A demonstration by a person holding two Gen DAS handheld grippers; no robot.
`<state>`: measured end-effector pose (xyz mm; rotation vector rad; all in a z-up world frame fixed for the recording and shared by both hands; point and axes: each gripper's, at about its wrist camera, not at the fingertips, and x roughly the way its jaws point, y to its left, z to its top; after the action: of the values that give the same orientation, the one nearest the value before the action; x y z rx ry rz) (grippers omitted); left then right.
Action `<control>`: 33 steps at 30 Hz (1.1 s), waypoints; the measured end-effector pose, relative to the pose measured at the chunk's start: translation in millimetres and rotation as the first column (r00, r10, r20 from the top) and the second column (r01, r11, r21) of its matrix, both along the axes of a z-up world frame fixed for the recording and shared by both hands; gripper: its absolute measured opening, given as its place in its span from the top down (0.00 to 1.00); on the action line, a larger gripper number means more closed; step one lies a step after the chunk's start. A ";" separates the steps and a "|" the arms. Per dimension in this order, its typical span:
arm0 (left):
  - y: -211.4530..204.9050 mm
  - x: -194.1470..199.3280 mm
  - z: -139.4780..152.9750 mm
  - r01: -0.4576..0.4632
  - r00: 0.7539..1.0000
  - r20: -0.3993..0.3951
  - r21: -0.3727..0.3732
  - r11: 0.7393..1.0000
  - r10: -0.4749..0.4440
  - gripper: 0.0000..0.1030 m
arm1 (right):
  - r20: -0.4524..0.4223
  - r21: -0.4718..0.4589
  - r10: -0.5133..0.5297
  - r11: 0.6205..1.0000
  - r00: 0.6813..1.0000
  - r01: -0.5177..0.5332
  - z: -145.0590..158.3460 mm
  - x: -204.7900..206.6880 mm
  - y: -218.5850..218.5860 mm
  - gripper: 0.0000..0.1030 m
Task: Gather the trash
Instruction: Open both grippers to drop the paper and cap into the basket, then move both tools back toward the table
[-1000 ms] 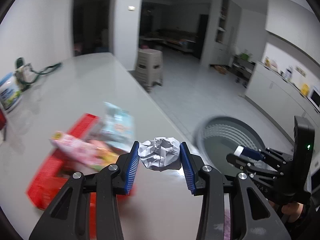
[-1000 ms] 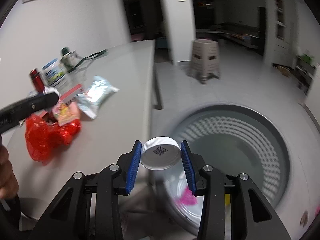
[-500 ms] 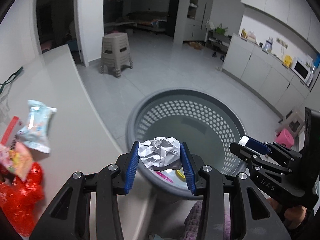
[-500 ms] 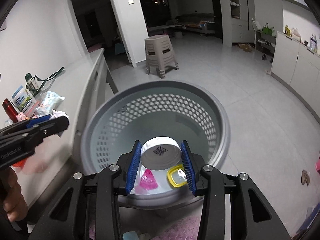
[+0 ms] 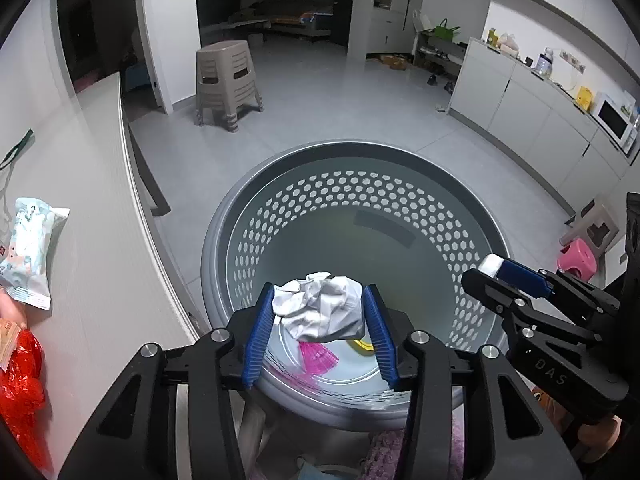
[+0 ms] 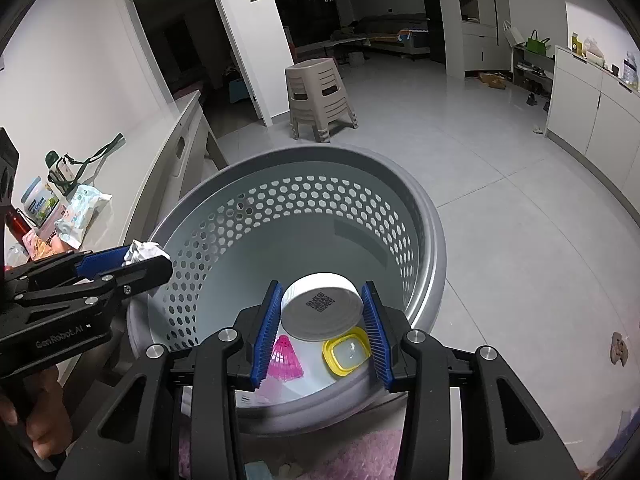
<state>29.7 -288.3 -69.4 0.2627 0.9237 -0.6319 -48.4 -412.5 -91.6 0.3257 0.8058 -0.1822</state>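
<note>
My left gripper (image 5: pixel 318 320) is shut on a crumpled white paper ball (image 5: pixel 320 312) and holds it over the near rim of a round grey perforated basket (image 5: pixel 400 200). My right gripper (image 6: pixel 320 320) is shut on a white round container (image 6: pixel 320 310) with a QR code, held above the same basket (image 6: pixel 300 200). A pink shuttlecock (image 6: pixel 286 360) and a yellow lid (image 6: pixel 346 354) lie on the basket floor. The left gripper with its paper also shows in the right wrist view (image 6: pixel 132 260); the right gripper shows in the left wrist view (image 5: pixel 504 276).
A white counter (image 5: pixel 92 240) runs along the left, bearing a pale snack packet (image 5: pixel 30 252) and a red wrapper (image 5: pixel 20 392). Beige stacked stools (image 6: pixel 320 96) stand on the tiled floor beyond the basket. White cabinets (image 5: pixel 540 112) line the right wall. A pink stool (image 5: pixel 578 266) sits at right.
Both grippers swung from the counter to above the basket and came lower and closer over it. Each still holds its item.
</note>
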 end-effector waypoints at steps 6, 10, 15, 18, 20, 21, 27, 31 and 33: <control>-0.9 0.2 0.1 -0.005 1.000 0.006 0.007 1.000 0.005 0.42 | 0.021 0.010 -0.016 1.000 1.000 0.015 2.0 -0.5 -3.8 0.45; 0.2 0.7 -1.0 -0.010 1.000 0.001 0.004 1.000 0.010 0.42 | 0.022 0.005 -0.017 1.000 1.000 0.017 2.2 -1.5 -2.0 0.45; 3.3 -0.7 2.5 -0.017 1.000 0.006 -0.003 1.000 0.017 0.42 | 0.022 0.012 -0.017 1.000 1.000 0.017 1.9 -4.9 -2.0 0.45; 5.5 -0.7 4.6 -0.021 1.000 0.007 -0.010 1.000 0.021 0.42 | 0.021 0.015 -0.016 1.000 1.000 0.016 2.8 -7.5 0.5 0.45; 8.8 -0.6 5.6 -0.024 1.000 0.007 -0.016 1.000 0.024 0.42 | 0.020 0.014 -0.013 1.000 1.000 0.013 4.0 -8.4 1.3 0.45; 10.1 -0.7 6.4 -0.025 1.000 0.008 -0.018 1.000 0.026 0.41 | 0.020 0.012 -0.013 1.000 1.000 0.013 4.9 -9.2 2.7 0.45; 21.0 -4.3 14.3 -0.045 0.999 0.029 -0.036 0.998 0.046 0.38 | 0.024 0.008 -0.008 1.000 1.000 0.008 9.8 -13.3 11.3 0.45; 29.6 -6.8 19.5 -0.062 0.997 0.040 -0.047 0.997 0.063 0.37 | 0.029 -0.001 -0.003 1.000 1.000 0.003 14.0 -15.3 19.1 0.45; 35.9 -7.9 22.6 -0.072 0.996 0.045 -0.058 0.996 0.075 0.35 | 0.033 -0.004 0.002 1.000 0.999 -0.002 17.1 -16.8 24.3 0.45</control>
<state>21.8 -252.4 -46.7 0.1920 0.8650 -0.5807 -65.2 -388.1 -74.5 0.3230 0.7726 -0.1759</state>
